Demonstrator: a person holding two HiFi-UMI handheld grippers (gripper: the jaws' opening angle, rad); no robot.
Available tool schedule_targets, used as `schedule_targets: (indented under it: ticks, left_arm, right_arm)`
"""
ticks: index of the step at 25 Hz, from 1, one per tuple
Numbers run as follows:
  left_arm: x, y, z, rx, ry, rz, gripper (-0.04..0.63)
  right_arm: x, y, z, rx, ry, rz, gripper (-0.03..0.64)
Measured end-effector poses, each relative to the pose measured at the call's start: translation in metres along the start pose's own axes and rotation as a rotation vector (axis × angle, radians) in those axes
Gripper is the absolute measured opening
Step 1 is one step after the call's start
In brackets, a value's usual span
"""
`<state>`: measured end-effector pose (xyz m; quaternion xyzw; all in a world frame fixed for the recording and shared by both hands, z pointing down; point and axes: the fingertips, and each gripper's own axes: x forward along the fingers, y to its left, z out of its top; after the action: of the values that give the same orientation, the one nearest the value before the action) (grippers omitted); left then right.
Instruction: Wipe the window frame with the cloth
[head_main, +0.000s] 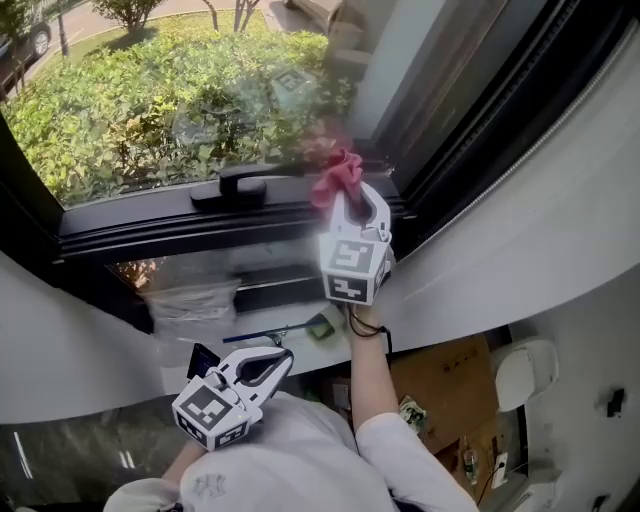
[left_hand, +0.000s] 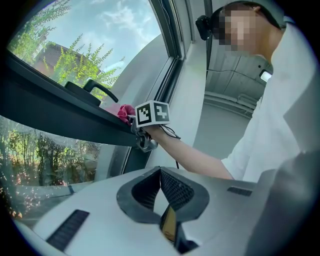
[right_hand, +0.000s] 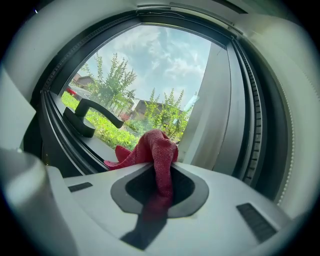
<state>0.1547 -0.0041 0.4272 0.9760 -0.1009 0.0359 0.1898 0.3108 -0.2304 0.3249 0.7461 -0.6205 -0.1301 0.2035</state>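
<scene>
Looks like mid-wipe. Holds the red cloth (head_main: 337, 174) pinched tight between the closed jaws of the right gripper (head_main: 358, 202), reached up to the dark window frame (head_main: 150, 228). Presses the bunched end onto the frame's horizontal rail, just right of the black handle (head_main: 235, 187) and near the corner. Hard to say how firmly, given the blur around the cloth. Parks the left gripper (head_main: 262, 368) low by the body, well apart from the frame, jaws together on nothing. Next, probably: drag sideways along the rail under steady pressure without loosening the pinch, steer round the handle base, then work up the side post at the corner.
</scene>
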Motion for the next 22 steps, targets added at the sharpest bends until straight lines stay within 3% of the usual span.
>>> schedule_targets:
  ticks: [22]
  left_arm:
    - [-0.006, -0.007, 0.003, 0.004, -0.015, -0.003, 0.01]
  right_arm:
    - [0.001, 0.041, 0.018, -0.044, 0.033, 0.094, 0.052]
